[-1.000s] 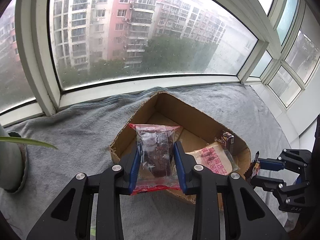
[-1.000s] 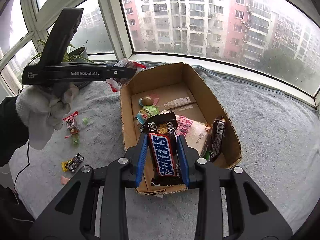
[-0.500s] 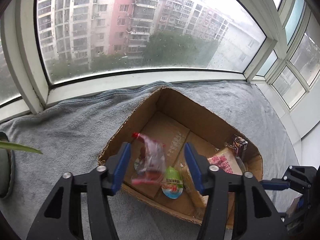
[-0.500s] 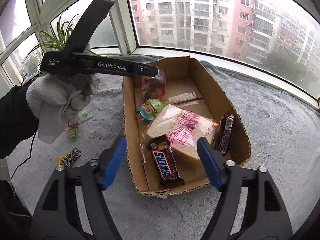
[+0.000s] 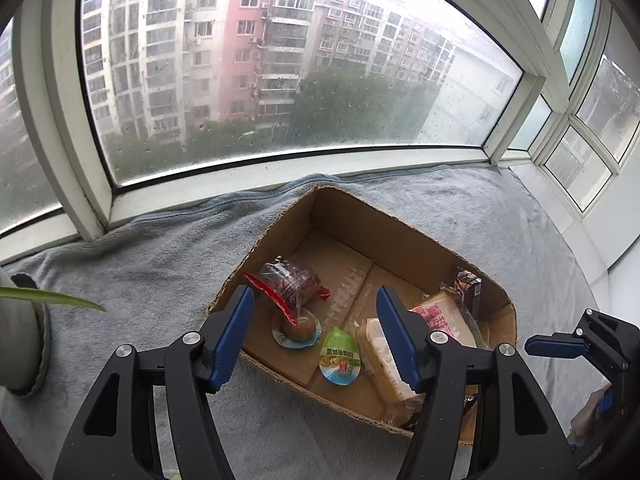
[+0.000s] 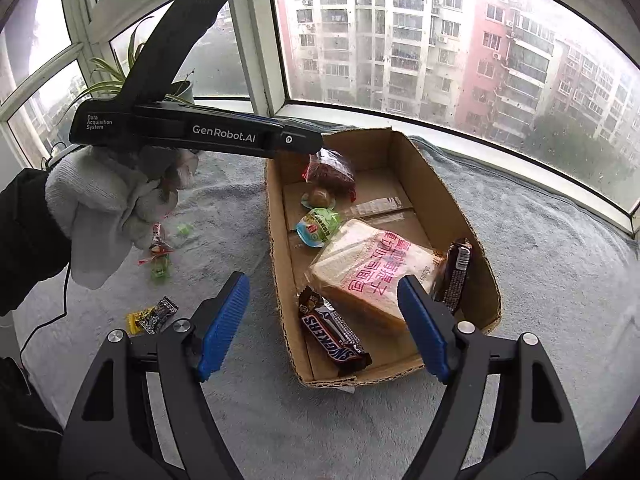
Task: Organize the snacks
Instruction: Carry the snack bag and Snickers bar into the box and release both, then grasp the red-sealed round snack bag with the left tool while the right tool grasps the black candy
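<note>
Since the earlier frame both snacks have dropped into the cardboard box (image 6: 476,236): the Snickers bar (image 6: 334,334) at its near end, the red-edged packet (image 5: 290,282) at its far end. The right hand-held gripper (image 6: 324,324) and left hand-held gripper (image 5: 314,334) both stand wide and empty. Recommended next: lift clear, then collect the 3 or so loose candies (image 6: 151,316) from the grey blanket (image 6: 560,280).

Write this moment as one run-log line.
left claw: open, empty | right claw: open, empty | Snickers bar: in cardboard box | loose candies: on blanket
</note>
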{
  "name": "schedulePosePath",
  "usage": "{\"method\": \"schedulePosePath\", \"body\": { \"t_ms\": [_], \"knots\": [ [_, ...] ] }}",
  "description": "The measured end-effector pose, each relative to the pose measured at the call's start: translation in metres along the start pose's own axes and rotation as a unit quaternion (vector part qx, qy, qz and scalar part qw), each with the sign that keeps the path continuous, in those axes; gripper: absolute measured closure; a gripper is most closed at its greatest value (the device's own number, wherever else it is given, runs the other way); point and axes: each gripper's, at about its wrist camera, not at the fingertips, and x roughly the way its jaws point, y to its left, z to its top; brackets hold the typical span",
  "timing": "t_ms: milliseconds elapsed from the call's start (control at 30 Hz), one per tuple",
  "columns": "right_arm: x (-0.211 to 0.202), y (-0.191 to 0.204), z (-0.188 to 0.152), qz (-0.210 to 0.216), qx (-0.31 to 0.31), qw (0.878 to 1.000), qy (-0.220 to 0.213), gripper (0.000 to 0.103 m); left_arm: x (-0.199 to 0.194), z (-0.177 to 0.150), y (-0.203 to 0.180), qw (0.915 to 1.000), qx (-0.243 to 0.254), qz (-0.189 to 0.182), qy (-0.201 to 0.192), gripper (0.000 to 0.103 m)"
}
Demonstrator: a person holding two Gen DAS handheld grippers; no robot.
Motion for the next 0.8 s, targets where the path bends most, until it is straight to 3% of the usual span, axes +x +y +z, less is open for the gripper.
{"method": "schedulePosePath", "body": {
  "t_ms": [400, 800],
  "knots": [
    [-0.017, 0.027, 0.0, -0.002, -0.003, 1.0, -0.001, 0.02, -0.041, -0.005, -0.008, 0.9996, 0.017, 0.003, -0.024, 0.04],
    [-0.014, 0.066, -0.018, 0.006, 0.039, 0.999, -0.002, 0.02, -0.104, -0.044, 0.034, 0.9991, -0.009, 0.012, -0.039, 0.04]
  ]
}}
